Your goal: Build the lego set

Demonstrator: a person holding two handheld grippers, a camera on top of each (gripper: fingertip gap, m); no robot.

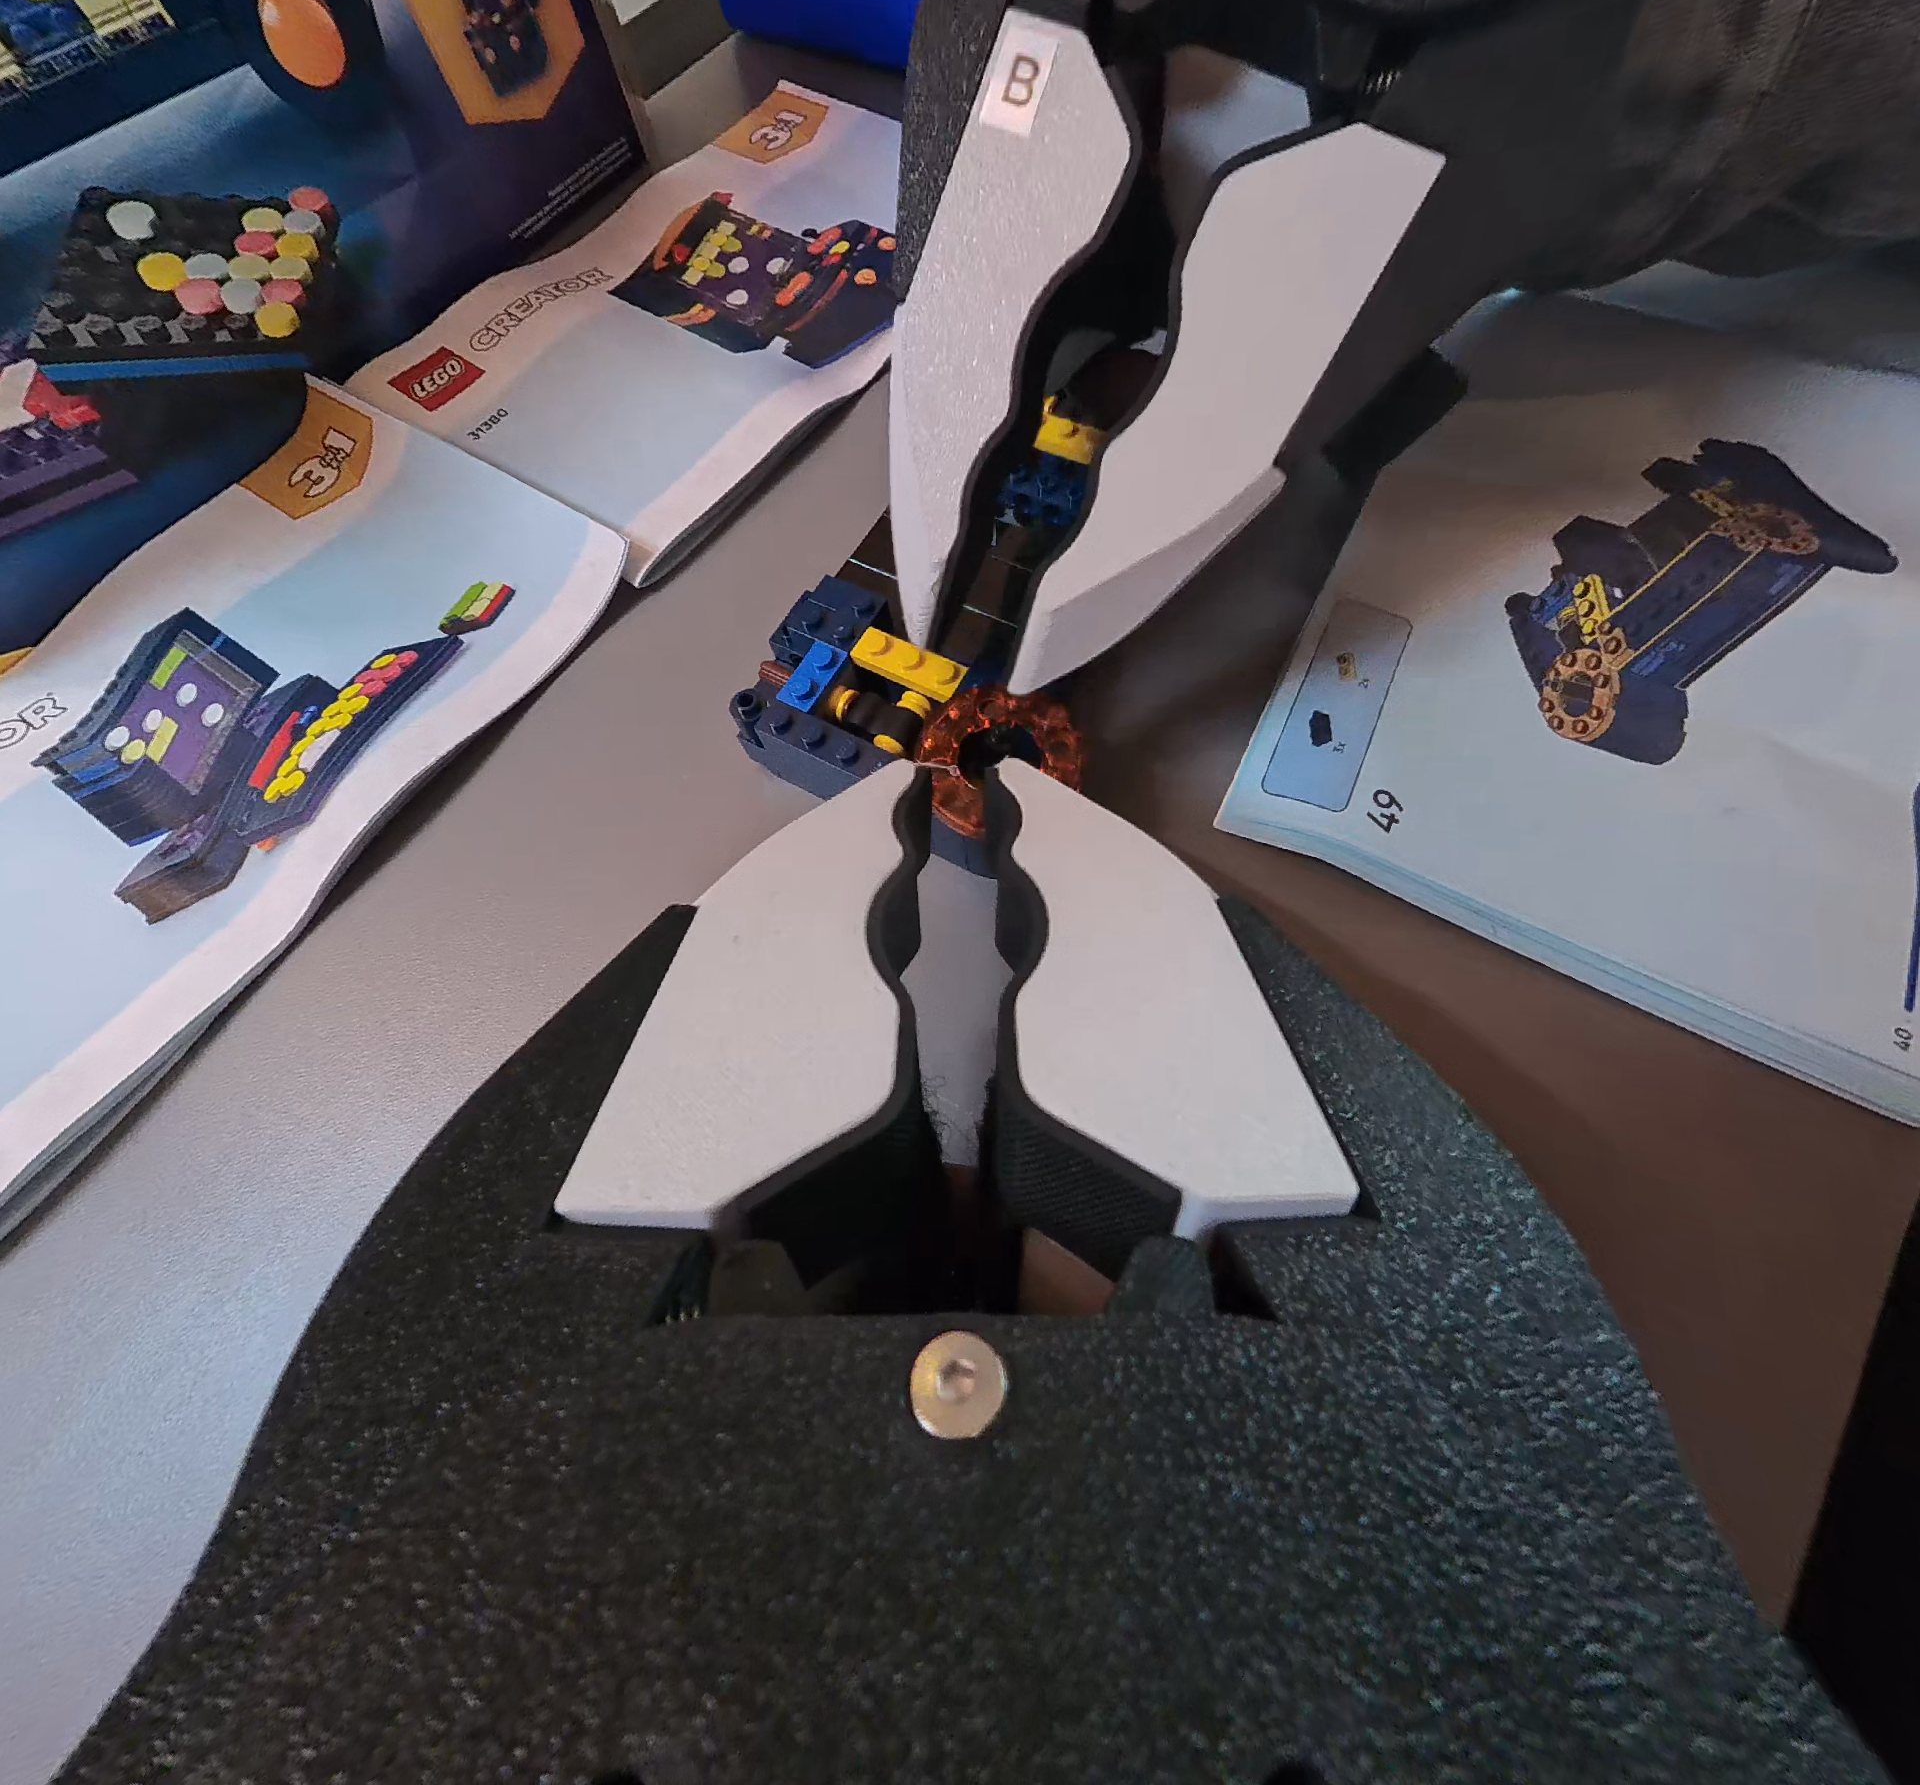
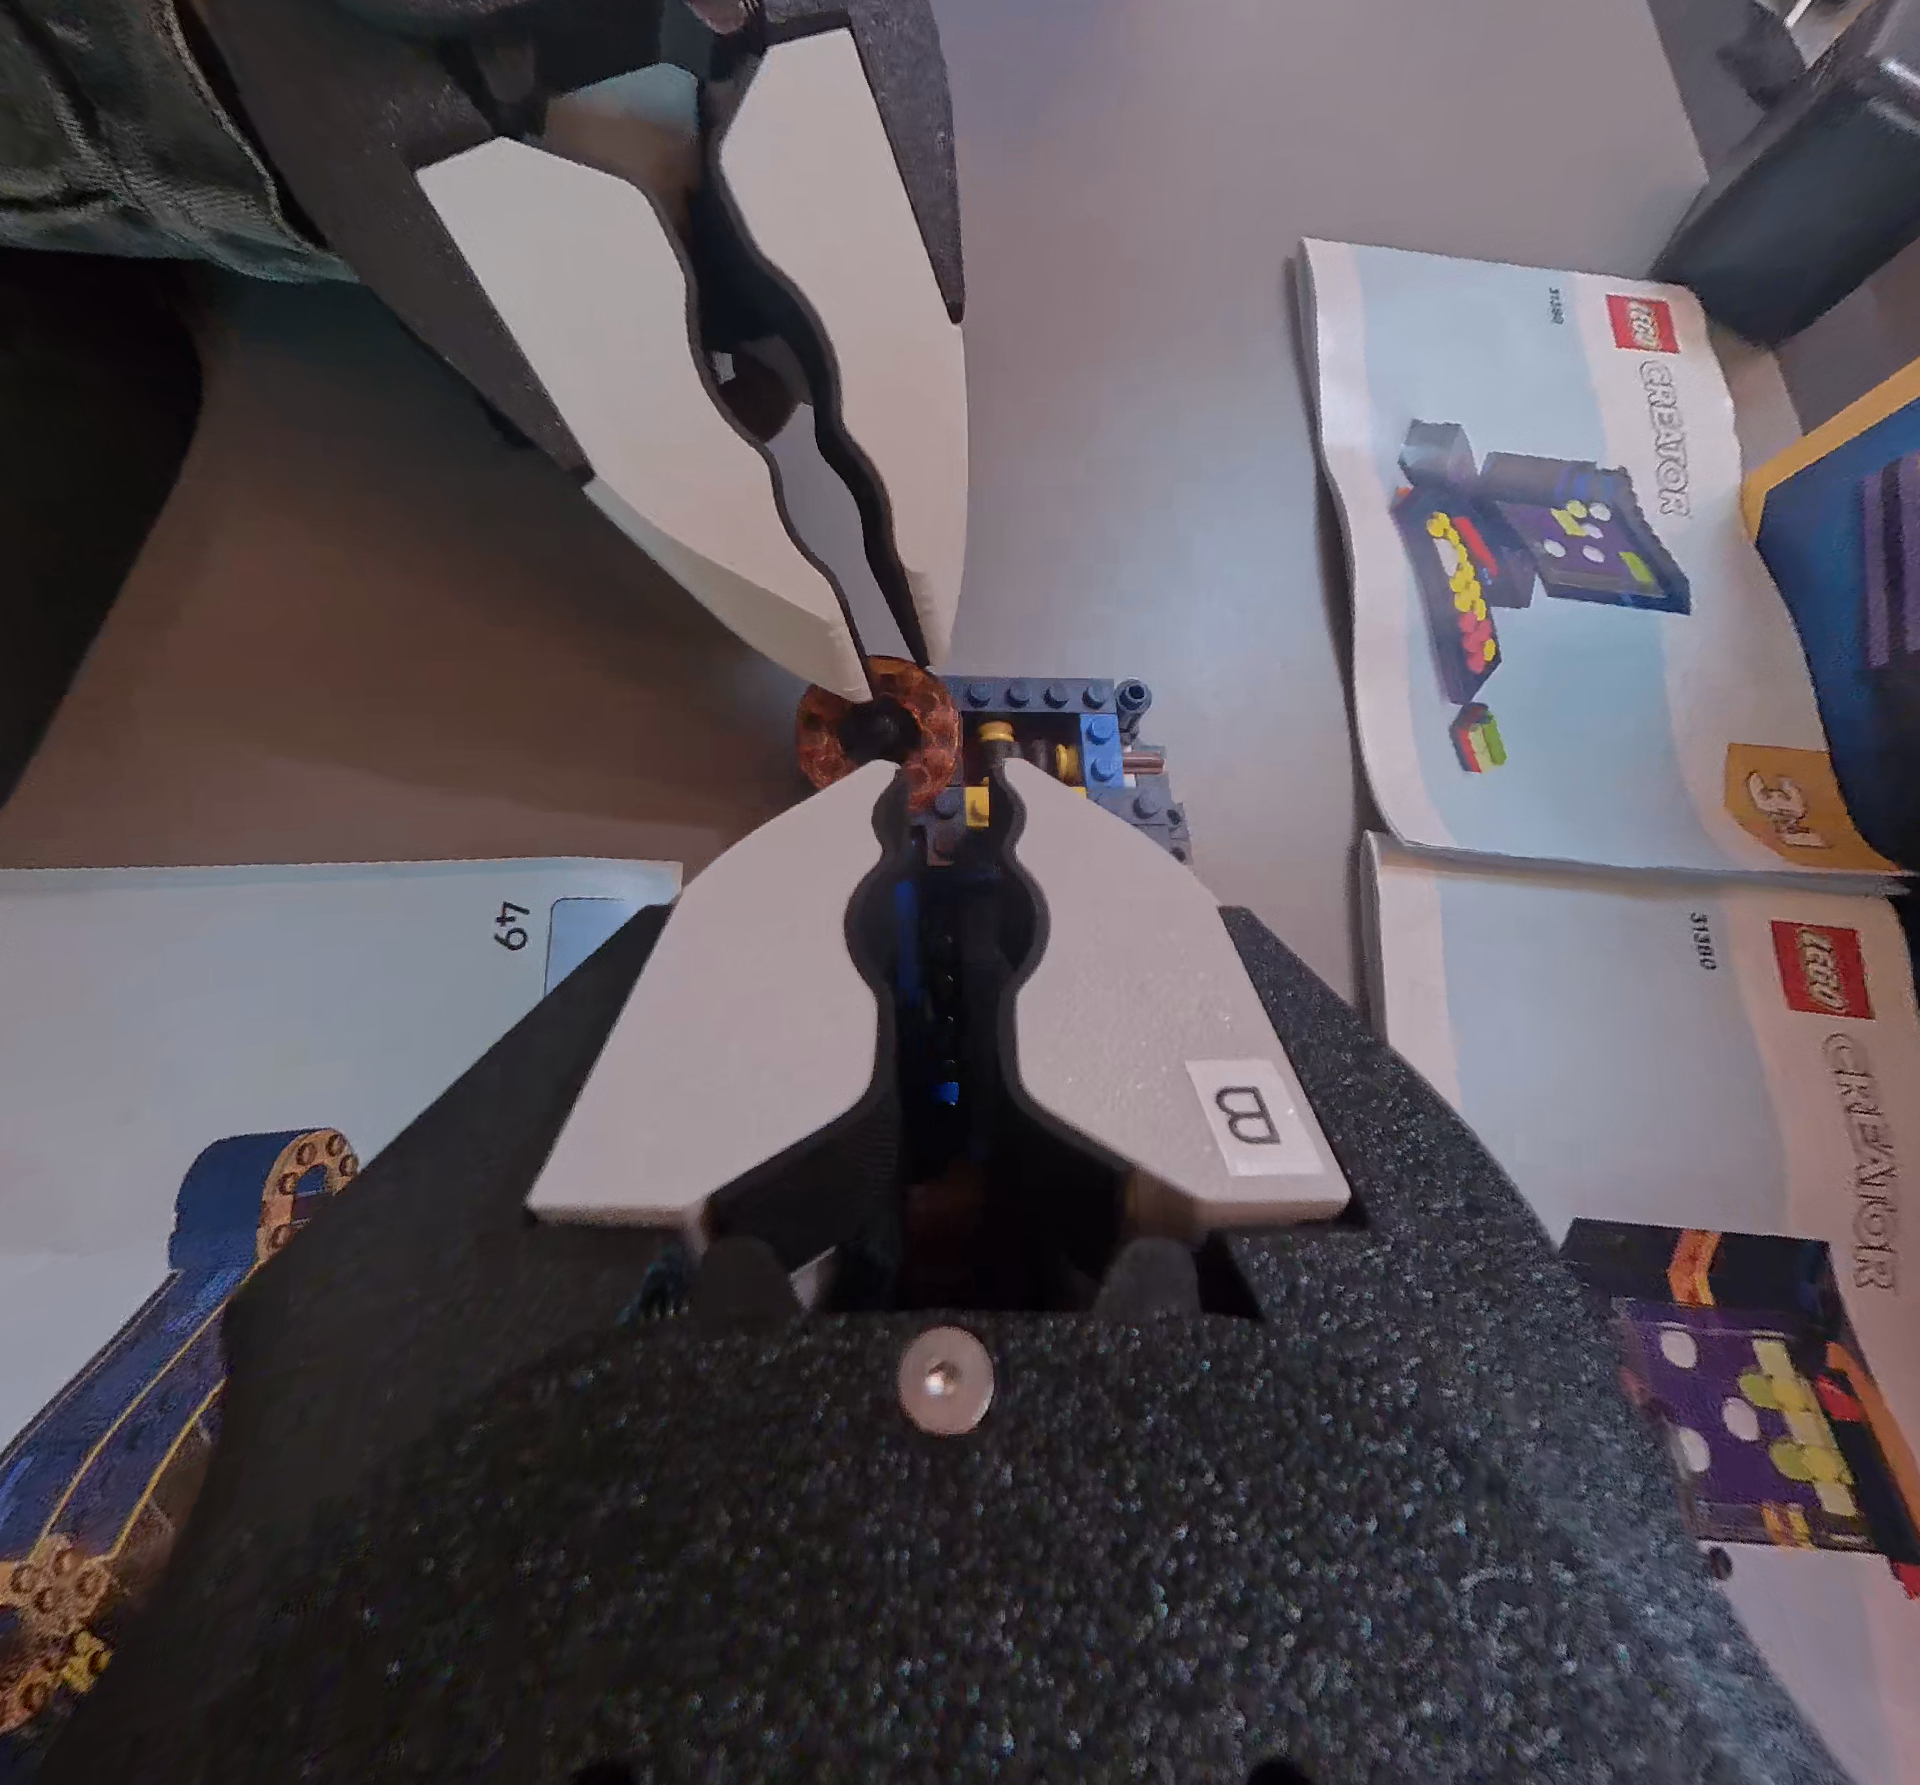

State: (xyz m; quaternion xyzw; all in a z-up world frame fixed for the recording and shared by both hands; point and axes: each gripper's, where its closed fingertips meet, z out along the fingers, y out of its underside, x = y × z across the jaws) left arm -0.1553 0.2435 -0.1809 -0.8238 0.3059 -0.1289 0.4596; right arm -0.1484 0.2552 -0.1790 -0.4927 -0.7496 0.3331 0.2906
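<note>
1. Left wrist view: the left tool [image 1: 958, 771] is seen clenched on an orange ring [image 1: 1039, 727], whose near rim is pinched between the fingertips.
2. Just beyond the ring and slightly to the left, a blue brick model [image 1: 821, 727] is set on the table [image 1: 623, 852].
3. The right tool [image 1: 971, 660] is reached in from straight ahead, with its tips over the model and one tip touching the ring.
4. Closed booklets [image 1: 312, 696] are laid to the left and an open booklet [image 1: 1558, 696] to the right.
5. Right wrist view: the right tool [image 2: 943, 771] is seen released, with its fingers parted astride the model [image 2: 1049, 696] and no pad plainly pressed on it.
6. The ring [image 2: 831, 748] is found just ahead and to the left of the tips, gripped at its far rim by the left tool [image 2: 896, 670].
</note>
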